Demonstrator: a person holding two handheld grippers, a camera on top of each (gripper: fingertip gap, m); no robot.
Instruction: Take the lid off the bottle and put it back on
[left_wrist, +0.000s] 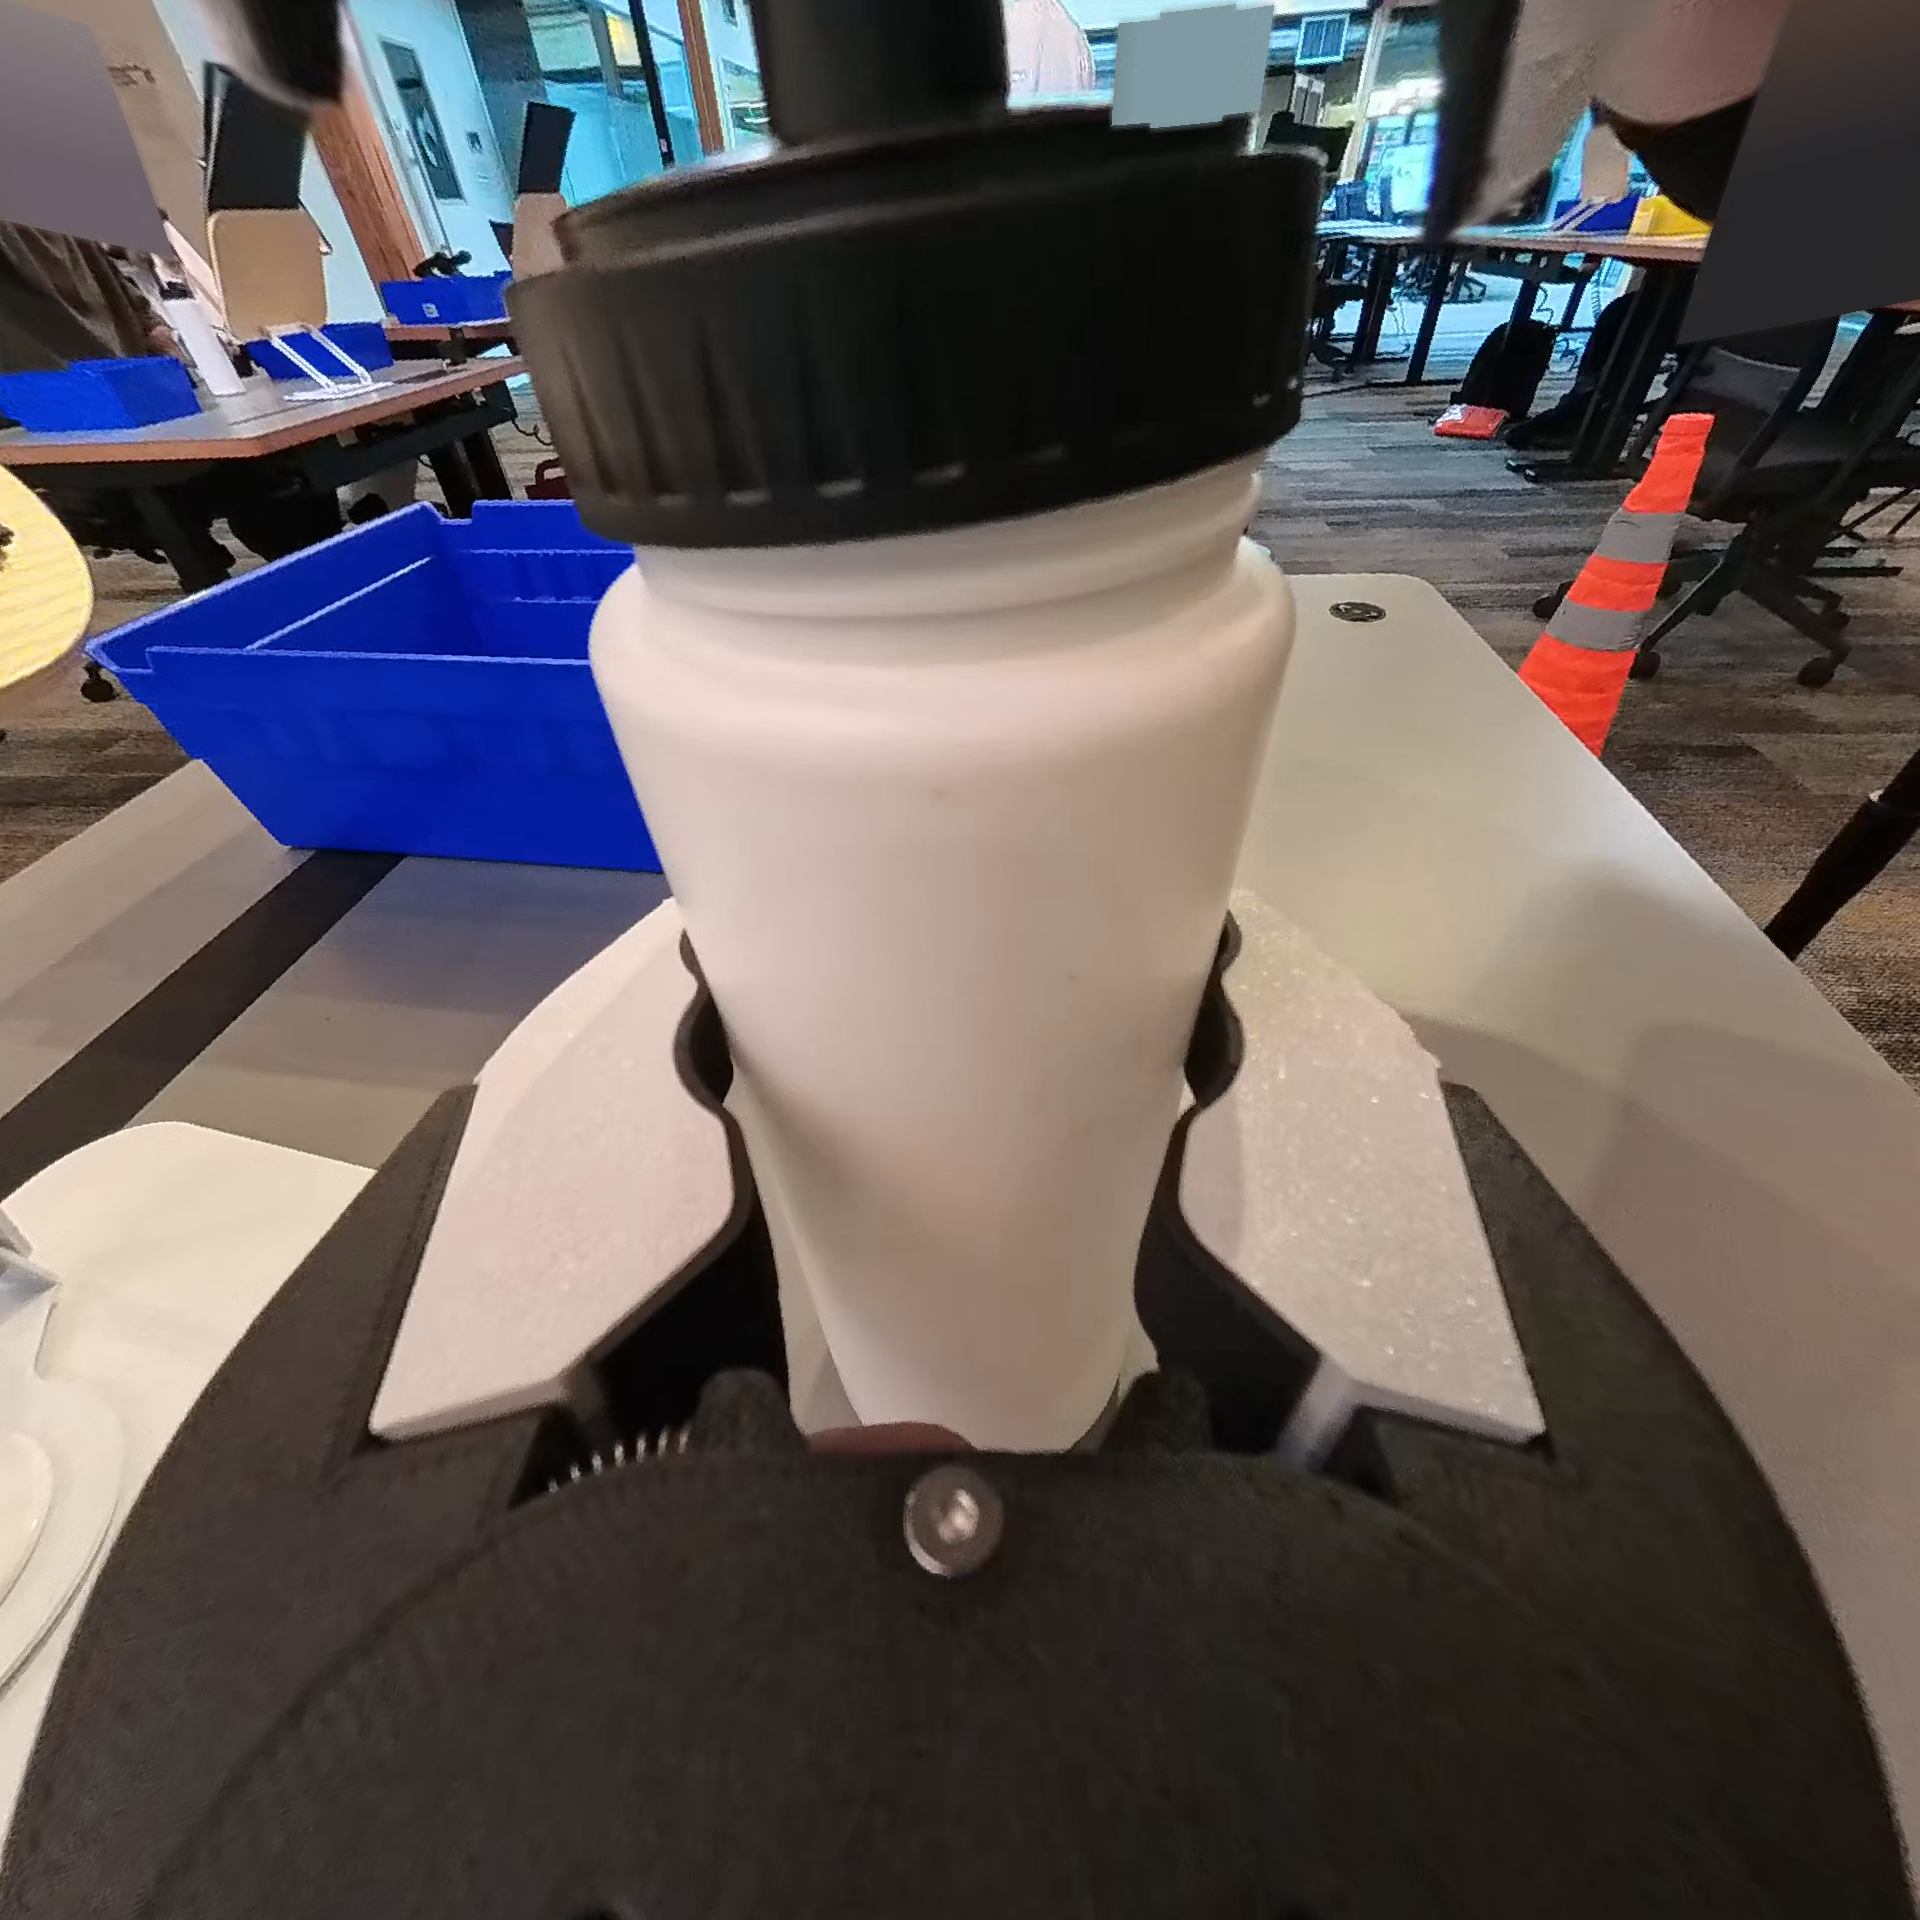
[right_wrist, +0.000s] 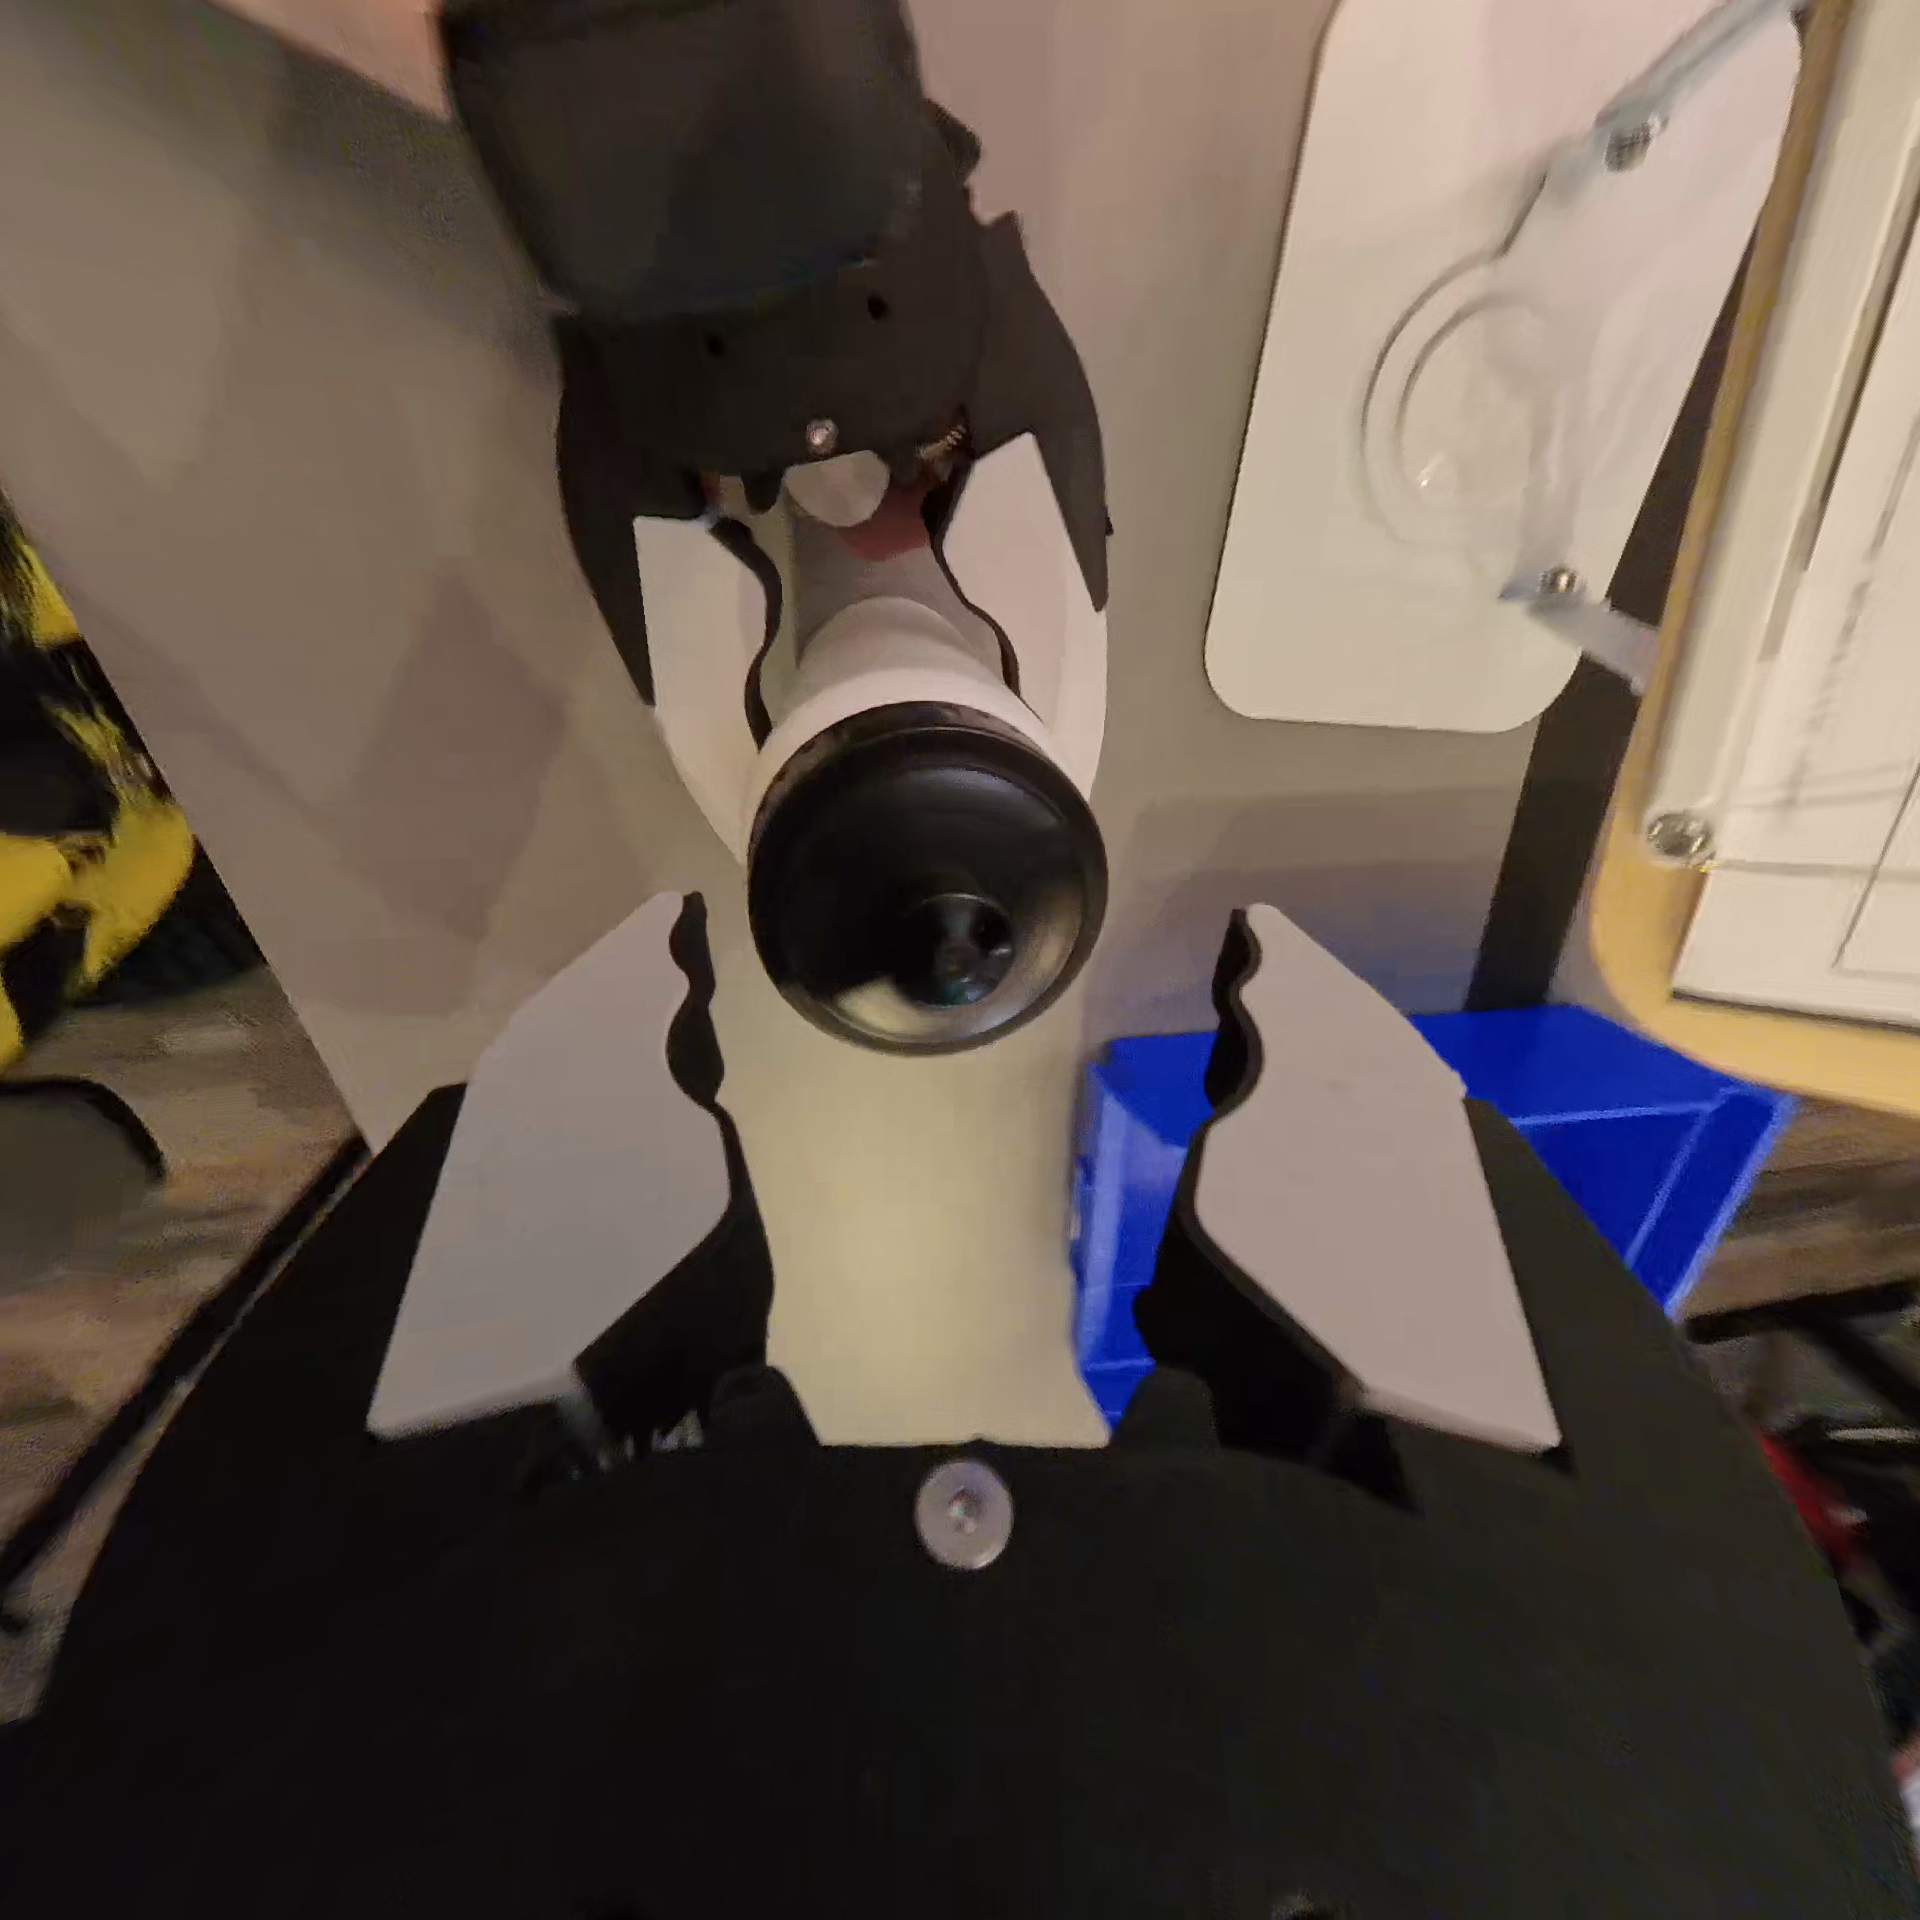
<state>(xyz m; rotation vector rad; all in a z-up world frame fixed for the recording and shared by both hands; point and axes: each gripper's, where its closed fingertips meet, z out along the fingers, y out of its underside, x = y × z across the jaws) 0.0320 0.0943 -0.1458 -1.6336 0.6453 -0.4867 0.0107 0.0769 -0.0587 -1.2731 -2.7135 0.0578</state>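
Left gripper (left_wrist: 961, 1039) pinches the white bottle (left_wrist: 956, 883) (black lid (left_wrist: 914, 353) on); right gripper (right_wrist: 961, 997) fingers spread.

A blue bin (left_wrist: 395, 717) sits on the white table (left_wrist: 1455, 831), an orange cone (left_wrist: 1631, 582) beyond.

left tool (left_wrist: 961, 1049): clamped, level | right tool (right_wrist: 961, 997): fingers spread, pointing down

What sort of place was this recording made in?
Probably a shared office or lab workspace, not a home. Behind the white bottle stand rows of desks with blue bins, wheeled office chairs on patterned carpet, and an orange traffic cone.
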